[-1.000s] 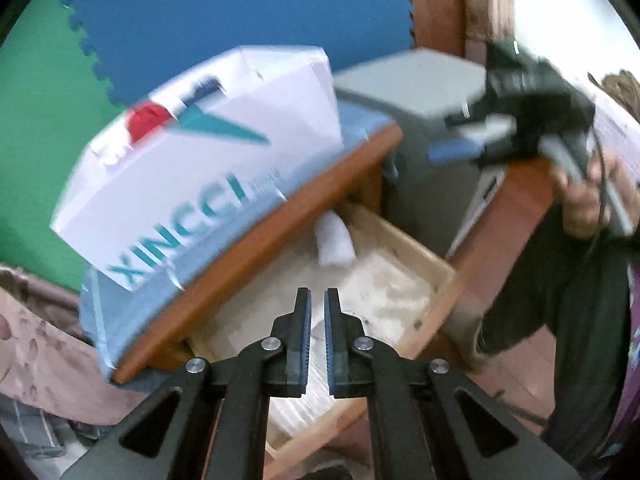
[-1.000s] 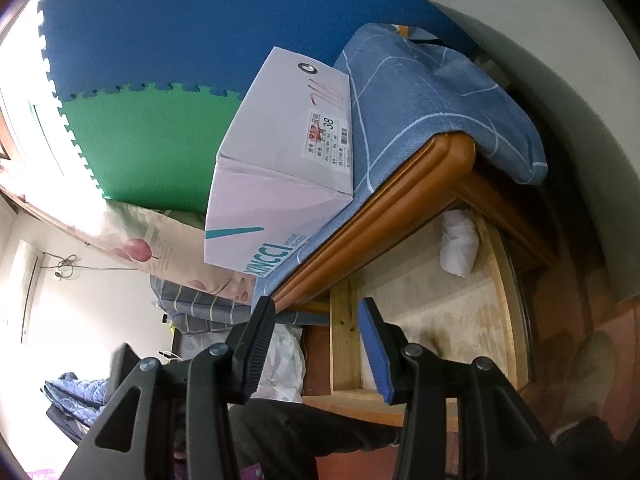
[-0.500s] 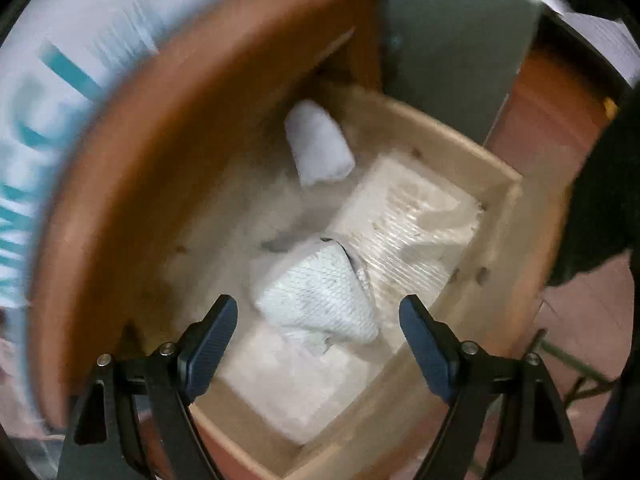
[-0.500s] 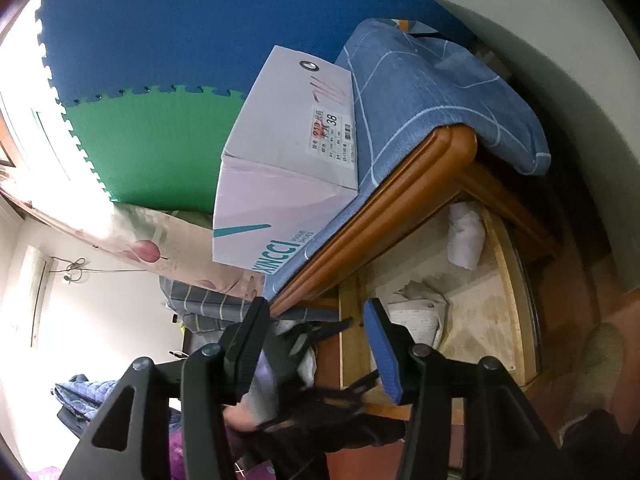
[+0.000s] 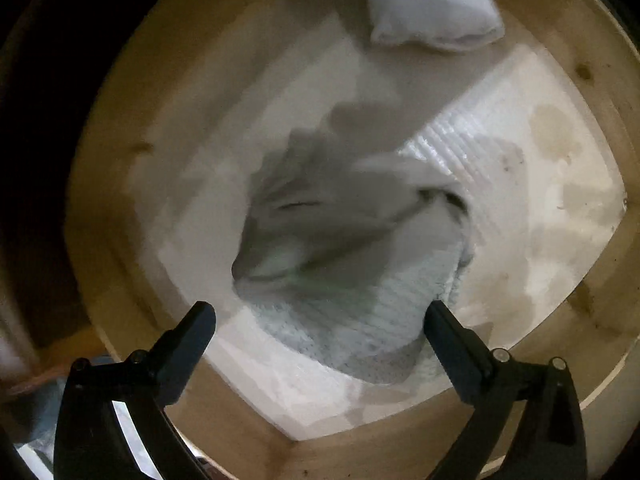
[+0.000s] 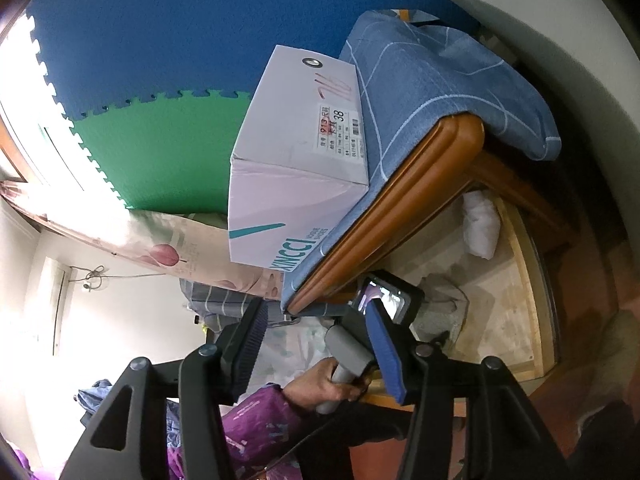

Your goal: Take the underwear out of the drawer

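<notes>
A crumpled pale mesh underwear (image 5: 352, 256) lies on the white liner of the open wooden drawer (image 5: 120, 264). My left gripper (image 5: 320, 320) is open, low inside the drawer, its fingers on either side of the underwear's near edge. A second rolled white piece (image 5: 428, 4) lies at the drawer's far end. In the right wrist view the drawer (image 6: 524, 280) is at the right, with the underwear (image 6: 444, 304) and the white roll (image 6: 480, 224) in it. My right gripper (image 6: 316, 344) is open and empty, held outside the drawer; the left gripper's body (image 6: 384, 304) is down in the drawer.
A wooden tabletop (image 6: 400, 200) overhangs the drawer, covered by a blue checked cloth (image 6: 440, 80) with a white shoe box (image 6: 296, 160) on it. A grey cabinet (image 6: 560, 40) stands at the right. Blue and green foam mats line the wall.
My left gripper has opened wide and dropped into the drawer, close over the mesh underwear. My right gripper has stayed in place, open.
</notes>
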Tool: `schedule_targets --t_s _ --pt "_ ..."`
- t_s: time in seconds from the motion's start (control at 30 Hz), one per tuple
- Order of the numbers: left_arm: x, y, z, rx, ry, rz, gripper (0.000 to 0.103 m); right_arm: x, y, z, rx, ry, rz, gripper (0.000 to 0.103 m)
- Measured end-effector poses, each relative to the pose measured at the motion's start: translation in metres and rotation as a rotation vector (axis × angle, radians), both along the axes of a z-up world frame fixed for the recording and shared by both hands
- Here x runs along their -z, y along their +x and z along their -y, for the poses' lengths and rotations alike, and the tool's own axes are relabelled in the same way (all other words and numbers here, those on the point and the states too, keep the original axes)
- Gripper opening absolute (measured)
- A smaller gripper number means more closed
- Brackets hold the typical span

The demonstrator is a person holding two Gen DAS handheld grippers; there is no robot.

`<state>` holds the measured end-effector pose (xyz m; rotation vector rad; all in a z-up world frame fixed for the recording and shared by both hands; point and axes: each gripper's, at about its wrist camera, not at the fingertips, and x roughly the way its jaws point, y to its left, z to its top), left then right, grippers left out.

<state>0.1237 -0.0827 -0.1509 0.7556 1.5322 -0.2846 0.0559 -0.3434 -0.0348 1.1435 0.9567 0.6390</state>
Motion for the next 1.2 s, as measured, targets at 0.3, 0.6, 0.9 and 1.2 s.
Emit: schedule_targets --t_s 0.3,0.6,0.9,1.2 --pt "0.008 0.019 -0.009 -0.07 -0.196 -0.046 0.029 0.008 -0.002 0.008 0.038 0.023 -0.034 0.056" --pt "-0.037 -0.022 0.001 0.096 -0.284 0.181 0.026 0.012 -0.001 0.011 0.057 0.003 -0.051 0.058" --pt "-0.133 -0.076 -0.033 0.081 -0.541 0.348 0.027 0.015 -0.003 0.016 0.078 -0.004 -0.062 0.058" --pt "-0.272 -0.1 -0.05 0.096 -0.73 0.507 0.027 0.014 -0.001 0.009 0.055 -0.028 -0.064 0.058"
